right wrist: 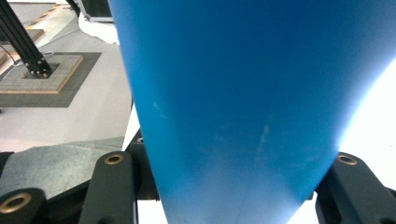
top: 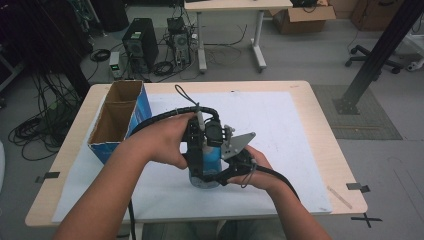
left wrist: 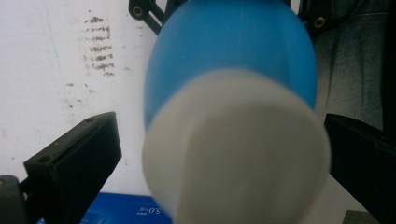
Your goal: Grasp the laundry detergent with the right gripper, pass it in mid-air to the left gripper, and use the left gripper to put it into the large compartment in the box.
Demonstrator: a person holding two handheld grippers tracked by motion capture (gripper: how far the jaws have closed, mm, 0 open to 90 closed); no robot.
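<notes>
Right now your right gripper [right wrist: 224,186] has its jaws clamped on the blue body of the bottle [right wrist: 233,93]; in the right gripper view that blue wall rises between the two black jaws and presses against both; your left gripper [left wrist: 219,154] stands with its jaws parted, one on each side of the bottle's white cap [left wrist: 238,149], and a gap shows between the left-hand jaw and the cap; on the other side you cannot tell whether the jaw touches. In the left gripper view the cap points toward the camera, blurred, with the blue body behind it. From the high view the bottle [top: 206,167] sits upright near the middle of the table, on the white sheet [top: 280,130], with your left gripper [top: 200,150] coming down over its top and your right gripper [top: 220,172] reaching in from the side, low on the body; your left hand [top: 167,140] and right hand [top: 255,167] are close together around it. Farther out, an open cardboard box with blue sides [top: 120,120] stands at the left edge of the sheet, well apart from the bottle; the table [top: 320,115] shows its wooden rim around the sheet.
</notes>
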